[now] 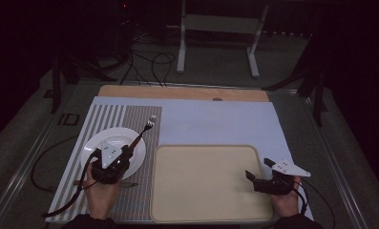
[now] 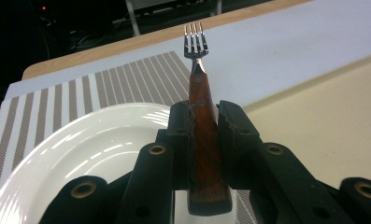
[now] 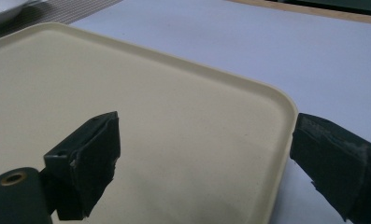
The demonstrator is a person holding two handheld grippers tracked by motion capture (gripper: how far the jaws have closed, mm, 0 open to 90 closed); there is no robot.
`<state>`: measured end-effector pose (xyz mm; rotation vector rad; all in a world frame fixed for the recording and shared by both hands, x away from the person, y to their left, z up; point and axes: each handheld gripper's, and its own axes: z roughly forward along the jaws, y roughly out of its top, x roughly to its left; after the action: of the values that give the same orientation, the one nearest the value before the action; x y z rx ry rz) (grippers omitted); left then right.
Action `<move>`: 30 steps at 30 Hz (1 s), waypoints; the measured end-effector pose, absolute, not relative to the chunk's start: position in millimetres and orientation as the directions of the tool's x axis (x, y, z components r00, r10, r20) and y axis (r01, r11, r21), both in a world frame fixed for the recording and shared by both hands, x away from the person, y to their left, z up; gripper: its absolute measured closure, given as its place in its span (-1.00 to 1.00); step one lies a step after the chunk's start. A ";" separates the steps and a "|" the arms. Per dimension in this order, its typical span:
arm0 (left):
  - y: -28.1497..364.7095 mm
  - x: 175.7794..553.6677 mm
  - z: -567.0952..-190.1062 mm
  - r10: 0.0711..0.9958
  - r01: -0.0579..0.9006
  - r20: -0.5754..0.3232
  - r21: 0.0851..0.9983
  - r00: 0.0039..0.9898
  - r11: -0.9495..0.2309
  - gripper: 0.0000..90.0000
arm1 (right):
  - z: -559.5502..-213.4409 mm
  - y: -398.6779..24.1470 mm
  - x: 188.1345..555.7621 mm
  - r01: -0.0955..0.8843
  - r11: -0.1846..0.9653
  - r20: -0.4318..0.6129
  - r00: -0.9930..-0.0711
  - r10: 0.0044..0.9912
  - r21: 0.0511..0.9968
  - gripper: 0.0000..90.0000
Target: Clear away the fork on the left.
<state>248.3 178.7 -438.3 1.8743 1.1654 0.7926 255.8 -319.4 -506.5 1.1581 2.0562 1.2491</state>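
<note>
My left gripper point(image 1: 124, 153) is shut on the brown wooden handle of a fork point(image 2: 199, 121), whose metal tines point(image 1: 152, 121) point away over the striped placemat point(image 1: 106, 117). It hovers above a white plate point(image 1: 108, 138) at the left. In the left gripper view both black pads point(image 2: 231, 126) press the handle. My right gripper point(image 1: 258, 168) stands open at the right edge of the cream tray point(image 1: 196, 157); one jaw is over the tray point(image 3: 141, 107), the other just outside its rim, with nothing between them.
A pale blue mat point(image 1: 215, 121) covers the table behind the tray. A wooden strip point(image 1: 177, 92) runs along the far edge. Beyond it stand a white frame's legs point(image 1: 181, 43) and loose cables point(image 1: 149, 62) on the floor. A thin utensil point(image 1: 127, 183) lies on the placemat.
</note>
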 end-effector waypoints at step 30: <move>149.3 222.4 -467.0 0.913 0.462 0.091 0.840 0.398 -0.285 0.68 | -506.5 -319.3 255.7 0.417 0.235 0.030 -0.537 0.843 0.878 -0.81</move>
<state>222.4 149.3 -467.0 1.9012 1.1789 0.7571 255.7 -319.3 -506.5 1.1533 2.0584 1.2459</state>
